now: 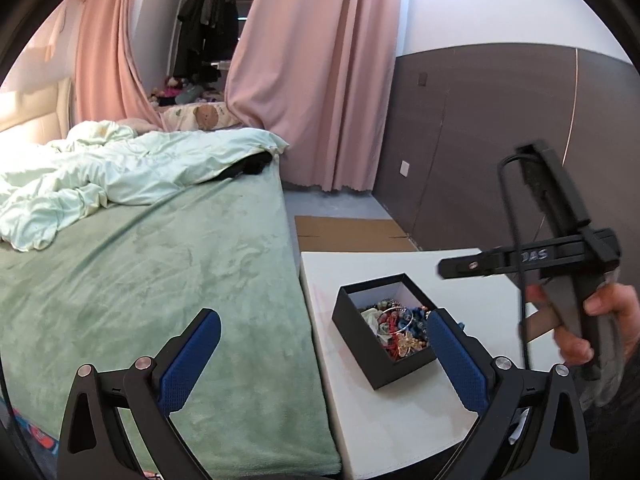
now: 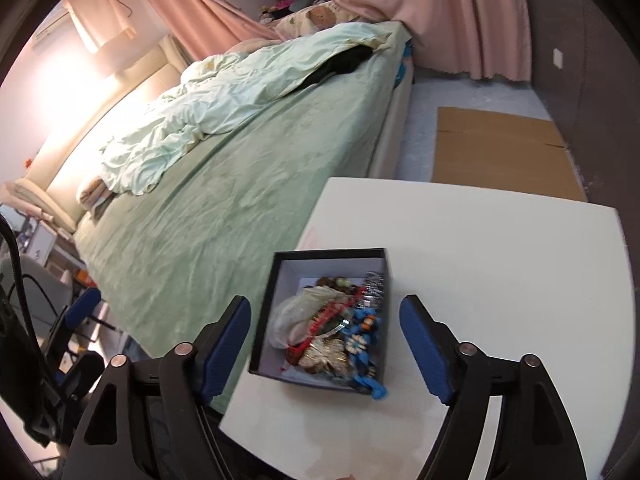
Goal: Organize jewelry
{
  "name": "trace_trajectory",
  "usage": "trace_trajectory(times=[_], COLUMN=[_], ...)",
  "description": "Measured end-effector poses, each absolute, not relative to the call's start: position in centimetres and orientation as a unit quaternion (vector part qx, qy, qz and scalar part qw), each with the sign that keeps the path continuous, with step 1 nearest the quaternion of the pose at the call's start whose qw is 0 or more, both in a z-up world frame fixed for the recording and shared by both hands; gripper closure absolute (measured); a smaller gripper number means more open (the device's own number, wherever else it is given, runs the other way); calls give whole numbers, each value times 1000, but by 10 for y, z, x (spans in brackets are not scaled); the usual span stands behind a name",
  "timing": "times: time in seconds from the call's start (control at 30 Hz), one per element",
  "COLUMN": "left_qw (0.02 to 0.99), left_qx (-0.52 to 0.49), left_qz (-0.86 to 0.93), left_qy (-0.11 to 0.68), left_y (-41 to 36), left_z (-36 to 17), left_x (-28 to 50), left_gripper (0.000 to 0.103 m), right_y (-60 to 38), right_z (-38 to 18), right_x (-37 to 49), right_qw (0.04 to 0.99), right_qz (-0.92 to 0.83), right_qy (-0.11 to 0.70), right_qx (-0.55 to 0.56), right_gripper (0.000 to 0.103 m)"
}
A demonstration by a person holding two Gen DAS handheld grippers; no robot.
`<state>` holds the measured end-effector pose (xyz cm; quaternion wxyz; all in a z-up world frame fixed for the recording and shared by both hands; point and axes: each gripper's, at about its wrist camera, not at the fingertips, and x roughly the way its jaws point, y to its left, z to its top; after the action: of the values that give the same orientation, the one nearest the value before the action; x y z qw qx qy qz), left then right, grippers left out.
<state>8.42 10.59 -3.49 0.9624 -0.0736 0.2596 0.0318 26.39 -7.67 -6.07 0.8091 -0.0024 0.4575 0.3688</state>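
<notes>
A black open box (image 1: 376,360) (image 2: 264,316) stands on a white table (image 1: 400,420) (image 2: 500,260), near the edge by the bed. It holds a tangle of jewelry (image 1: 400,330) (image 2: 336,332): beads, a silver bangle, red and blue pieces, a gold piece. My left gripper (image 1: 324,344) is open and empty, with its right finger (image 1: 452,348) next to the box. My right gripper (image 2: 325,334) is open and empty, above the box, which lies between its fingers. The right gripper also shows in the left wrist view (image 1: 560,260), held by a hand.
A bed with a green cover (image 1: 160,280) (image 2: 224,200) and a crumpled pale duvet (image 1: 100,176) lies left of the table. Flat cardboard (image 1: 352,234) (image 2: 500,152) lies on the floor beyond. Pink curtains (image 1: 312,80) and a dark wall (image 1: 500,140) stand behind.
</notes>
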Motion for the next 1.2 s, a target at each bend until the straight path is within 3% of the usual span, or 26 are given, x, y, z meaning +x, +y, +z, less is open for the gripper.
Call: trace_trajectory(times=[0.73, 0.77, 0.87, 1.2], left_qw=[969, 969, 969, 968], left_qx=[-29, -28, -35, -44], left_qz=[8, 7, -4, -16], left_qy=[245, 246, 246, 245], left_y=[31, 27, 18, -14], left_z=[19, 20, 25, 37], left_x=[52, 49, 42, 14], left_gripper=[1, 1, 0, 0], right_y=[-209, -214, -230, -270], right_z=[-11, -9, -4, 0], right_x=[175, 171, 158, 112], right_qw=[883, 884, 891, 899], right_qz=[250, 247, 242, 222], right_qy=[396, 396, 385, 378], right_qx=[-24, -23, -16, 13], right_gripper=[25, 23, 4, 2])
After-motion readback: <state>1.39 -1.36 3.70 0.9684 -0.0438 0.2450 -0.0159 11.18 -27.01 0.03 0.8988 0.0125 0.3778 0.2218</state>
